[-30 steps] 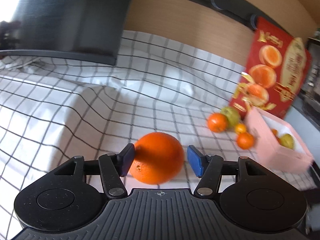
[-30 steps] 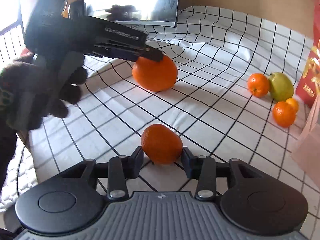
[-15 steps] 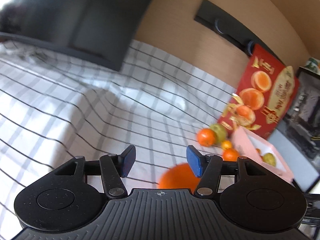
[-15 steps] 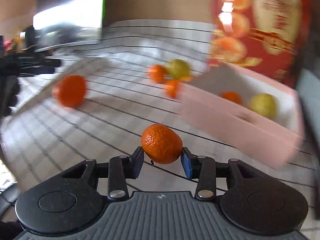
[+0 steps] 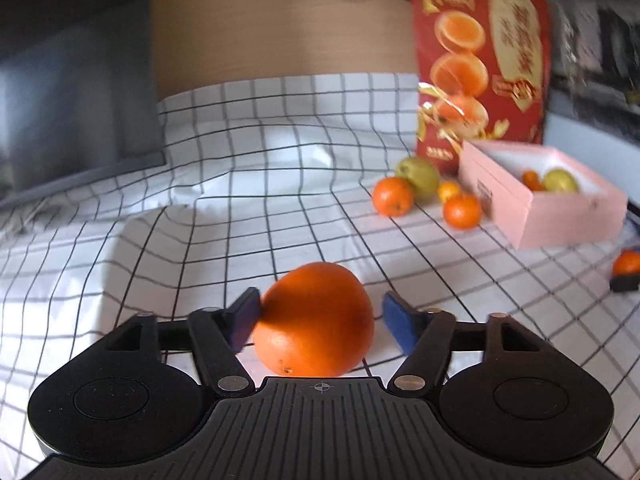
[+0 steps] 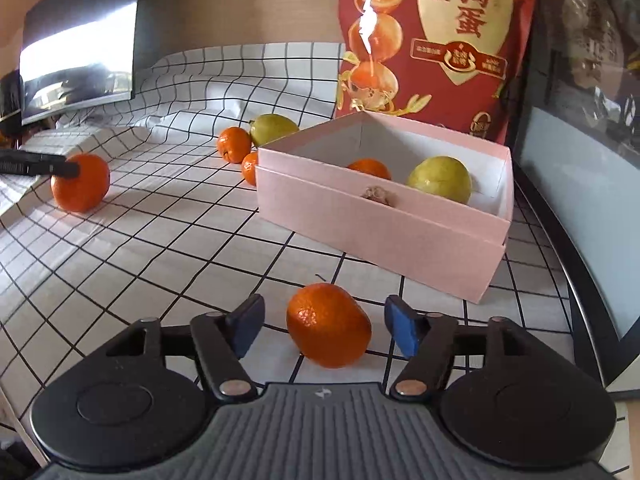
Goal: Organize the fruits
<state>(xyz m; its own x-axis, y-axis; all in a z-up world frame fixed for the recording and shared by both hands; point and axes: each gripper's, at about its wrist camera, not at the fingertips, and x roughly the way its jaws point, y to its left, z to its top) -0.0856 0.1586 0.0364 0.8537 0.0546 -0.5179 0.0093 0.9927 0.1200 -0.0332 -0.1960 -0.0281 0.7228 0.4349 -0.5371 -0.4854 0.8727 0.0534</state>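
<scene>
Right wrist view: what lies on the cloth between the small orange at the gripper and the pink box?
Nothing: bare checked cloth separates small orange from pink box.

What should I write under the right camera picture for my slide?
Right gripper opening around a small orange on the checked cloth, beside the pink box.
</scene>
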